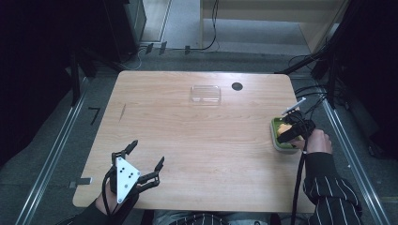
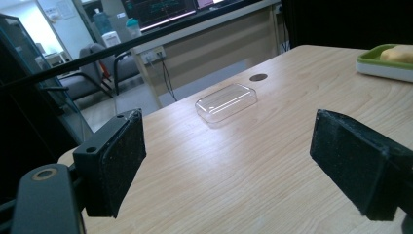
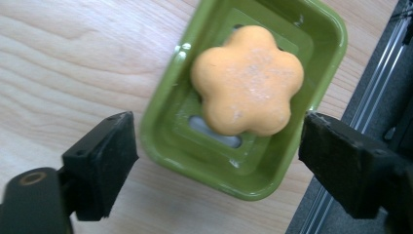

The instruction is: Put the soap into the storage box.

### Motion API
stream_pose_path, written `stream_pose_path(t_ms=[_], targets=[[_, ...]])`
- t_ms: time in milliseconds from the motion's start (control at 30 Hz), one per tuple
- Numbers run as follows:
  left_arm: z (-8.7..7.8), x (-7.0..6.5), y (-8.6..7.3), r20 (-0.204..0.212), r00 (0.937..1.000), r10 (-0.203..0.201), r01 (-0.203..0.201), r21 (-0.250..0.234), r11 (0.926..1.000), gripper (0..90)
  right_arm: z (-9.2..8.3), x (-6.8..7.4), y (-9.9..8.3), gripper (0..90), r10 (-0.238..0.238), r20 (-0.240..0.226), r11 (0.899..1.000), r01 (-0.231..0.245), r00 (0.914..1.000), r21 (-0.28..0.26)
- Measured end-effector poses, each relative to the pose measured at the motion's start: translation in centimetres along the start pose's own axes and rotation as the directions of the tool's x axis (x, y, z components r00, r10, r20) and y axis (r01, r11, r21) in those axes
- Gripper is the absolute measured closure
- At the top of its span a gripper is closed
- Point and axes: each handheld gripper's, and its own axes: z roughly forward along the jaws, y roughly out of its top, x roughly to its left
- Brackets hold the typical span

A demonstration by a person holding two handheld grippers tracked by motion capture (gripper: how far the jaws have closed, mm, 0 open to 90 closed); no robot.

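An orange flower-shaped soap (image 3: 247, 81) lies in a green soap dish (image 3: 160, 122) at the table's right edge (image 1: 274, 126). My right gripper (image 1: 295, 129) hovers directly over the dish, open, with one jaw on each side of it and nothing held (image 3: 214, 165). The soap (image 2: 398, 52) and dish (image 2: 377, 66) also appear at the far right of the left gripper view. My left gripper (image 1: 146, 154) rests open near the table's front left corner, jaws wide apart (image 2: 229, 165), holding nothing. A clear plastic lid (image 1: 205, 93) lies upside down at the far middle of the table (image 2: 226, 101).
A dark round hole (image 1: 237, 86) sits in the wooden tabletop (image 1: 197, 140) near the far right, beside the lid. Cables (image 1: 309, 93) run along the floor past the table's right edge. A metal rail (image 3: 360, 97) lies just beyond the dish.
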Motion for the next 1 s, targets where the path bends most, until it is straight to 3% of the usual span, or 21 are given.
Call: stream_pose_path(t_ms=[167, 267, 467, 700, 1000], targets=[[0.0, -0.1, 0.0, 0.003, 1.0, 0.006, -0.006, 0.0, 1.0, 13.5, -0.9, 1.2, -0.2, 12.7, -0.026, -0.019, 0.999, 0.025, 0.9995, -0.029], [0.0, 0.0, 0.0, 0.001, 1.0, 0.002, -0.002, 0.0, 1.0, 13.5, -1.6, 2.5, -0.6, 10.8, -0.071, -0.034, 0.996, 0.07, 0.9969, -0.046], [0.0, 0.0, 0.0, 0.0, 1.0, 0.001, -0.001, 0.0, 1.0, 13.5, -2.2, 4.4, -1.2, 7.6, -0.113, -0.047, 0.992, 0.11, 0.9925, -0.057], [0.0, 0.0, 0.0, 0.0, 1.0, 0.003, -0.003, 0.0, 1.0, 13.5, -2.8, 7.6, -2.4, 7.4, -0.19, -0.068, 0.98, 0.185, 0.9795, -0.068], [-0.1, 0.0, 0.0, -0.001, 1.0, 0.003, -0.003, -0.001, 1.0, 13.5, -2.2, 10.2, -4.1, 7.4, -0.254, -0.082, 0.967, 0.251, 0.9636, -0.048]])
